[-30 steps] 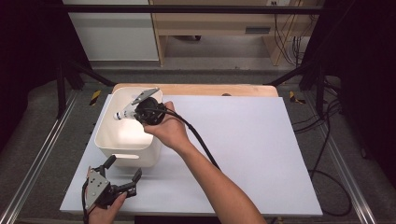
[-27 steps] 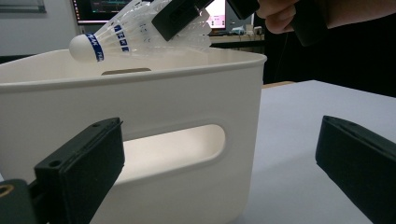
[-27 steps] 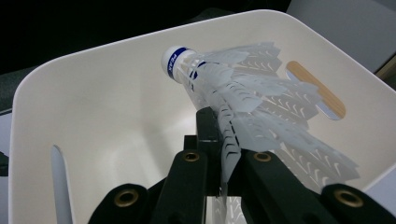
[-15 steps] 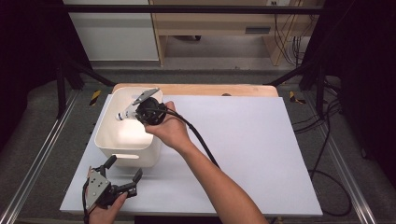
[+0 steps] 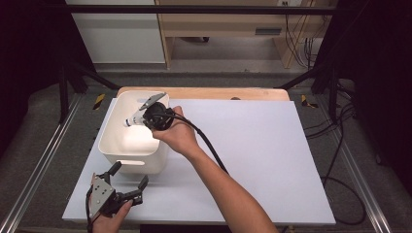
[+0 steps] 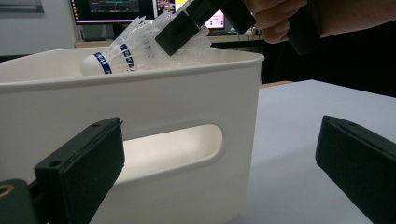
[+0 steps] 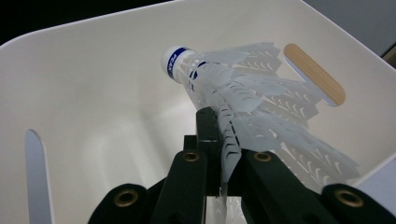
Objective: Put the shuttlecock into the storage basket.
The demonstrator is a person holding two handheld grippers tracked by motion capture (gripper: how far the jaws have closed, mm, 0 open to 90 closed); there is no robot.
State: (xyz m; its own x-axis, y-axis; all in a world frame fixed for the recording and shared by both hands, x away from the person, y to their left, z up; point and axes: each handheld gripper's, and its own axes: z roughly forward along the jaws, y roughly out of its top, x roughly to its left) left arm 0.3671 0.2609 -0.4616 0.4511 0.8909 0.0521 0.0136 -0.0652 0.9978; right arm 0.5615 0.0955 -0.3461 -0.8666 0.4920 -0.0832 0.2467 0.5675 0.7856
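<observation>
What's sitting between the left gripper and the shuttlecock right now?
The near wall of the white bin, with its handle slot, as the left gripper view shows. The left gripper faces it open; the shuttlecock is held above the bin's rim.

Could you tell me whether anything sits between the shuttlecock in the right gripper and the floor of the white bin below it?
Nothing visible does. The right gripper pinches the shuttlecock by its skirt above the open white bin, whose visible floor looks bare.
</observation>
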